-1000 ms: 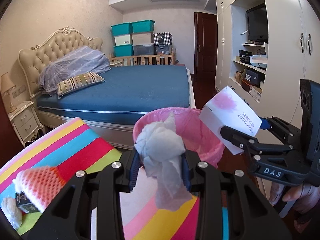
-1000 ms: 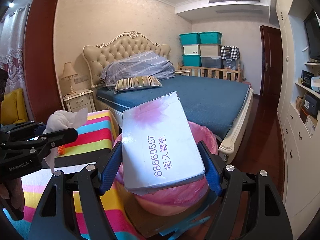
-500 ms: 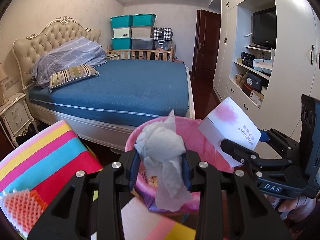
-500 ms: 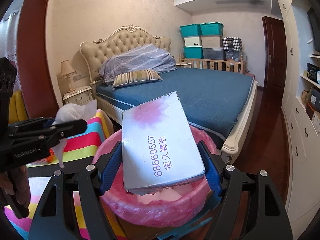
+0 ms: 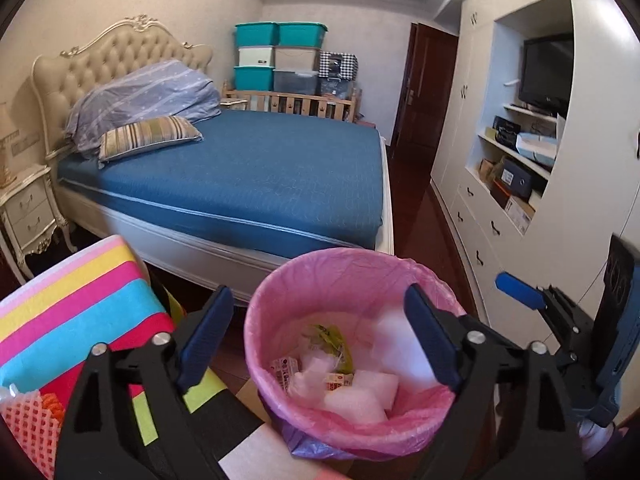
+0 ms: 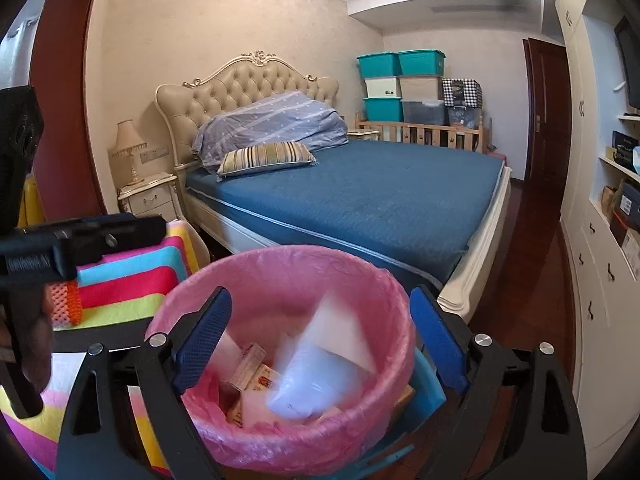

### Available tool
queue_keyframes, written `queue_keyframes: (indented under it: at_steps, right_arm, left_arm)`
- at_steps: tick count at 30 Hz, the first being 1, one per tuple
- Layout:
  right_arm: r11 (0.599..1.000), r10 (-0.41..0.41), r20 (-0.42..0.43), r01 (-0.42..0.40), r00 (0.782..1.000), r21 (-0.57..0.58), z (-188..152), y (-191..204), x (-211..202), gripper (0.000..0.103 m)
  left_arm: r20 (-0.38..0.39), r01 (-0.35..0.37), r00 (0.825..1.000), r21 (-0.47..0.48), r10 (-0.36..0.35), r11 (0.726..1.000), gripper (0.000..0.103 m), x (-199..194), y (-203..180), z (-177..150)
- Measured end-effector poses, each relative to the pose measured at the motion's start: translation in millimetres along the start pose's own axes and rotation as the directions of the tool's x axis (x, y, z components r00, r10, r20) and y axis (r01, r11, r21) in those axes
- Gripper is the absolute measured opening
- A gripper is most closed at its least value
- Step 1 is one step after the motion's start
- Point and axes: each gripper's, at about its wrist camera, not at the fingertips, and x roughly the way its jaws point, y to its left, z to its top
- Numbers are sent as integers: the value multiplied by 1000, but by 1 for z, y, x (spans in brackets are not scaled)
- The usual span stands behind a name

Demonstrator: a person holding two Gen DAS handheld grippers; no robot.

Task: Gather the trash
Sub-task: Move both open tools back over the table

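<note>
A bin with a pink liner (image 5: 280, 280) (image 6: 384, 296) stands below both grippers, with wrappers and white scraps inside. My left gripper (image 5: 320, 336) hangs over its rim, jaws opening, nothing between the blue pads. My right gripper (image 6: 320, 336) hangs over the same bin, jaws opening and also empty. A blurred white box (image 6: 340, 328) and a blurred pale tissue wad (image 6: 304, 380) are inside the bin, clear of the pads. In the left wrist view a blurred white shape (image 5: 396, 340) shows inside the bin. The left gripper's black fingers (image 6: 92, 236) show at the left of the right wrist view.
A table with a bright striped cloth (image 5: 72, 304) (image 6: 132, 280) stands left of the bin, with an orange foam net (image 5: 32, 424) (image 6: 66, 304) on it. A blue bed (image 5: 240, 184) lies behind, a white cabinet wall (image 5: 472, 216) to the right and a nightstand (image 5: 28, 212) at far left.
Both grippers have opened wide. The tissue wad has left the left gripper and the white box has left the right one, and both now show inside the bin. The left gripper has moved over the bin.
</note>
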Motion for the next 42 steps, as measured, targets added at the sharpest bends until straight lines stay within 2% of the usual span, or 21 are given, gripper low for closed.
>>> queue_keyframes:
  at_steps: [5,8,14,22,25,30,32,38,42]
  right_arm:
    - [999,7,31,-8,999,32,-3,-3,-26,85]
    - [1000,2,39,-3,999,13,-5,9,-45,85]
    - [999,39,30,-39,999,-20,-17,52,-75,85]
    - [990,136,-22,-135,990,30,-32,118,-80,85]
    - [985,171,-55,-170,984,18,-37,150,-75,85]
    - [977,213,-88,-215,973,-11,-45,204,-70,85]
    - [973,226,-99,-229,969,-26,-47,227,-67,85]
    - [966,241,-116,-250,963,-61,-48,273,-59,85]
    - [963,247,-133,-258,960,-71,-48,293,-54,85]
  left_arm:
    - [48,-49,998,-25,50,998,98,-35,19,-9]
    - [73,-89,993,-20,91,996,98,-64,27,-24]
    - [105,-191,977,30,187,981,98,-119,38,-67]
    - [69,-277,959,16,276,961,98,-195,78,-138]
    - [57,-337,940,1,337,941,98,-227,101,-163]
    - [50,-457,887,-44,459,888,98,-277,143,-193]
    - [52,-482,873,-74,486,873,98,-291,158,-198]
    - [71,-528,840,-120,538,841,98,-316,186,-209]
    - [68,-540,832,-128,551,832,98,-319,197,-214]
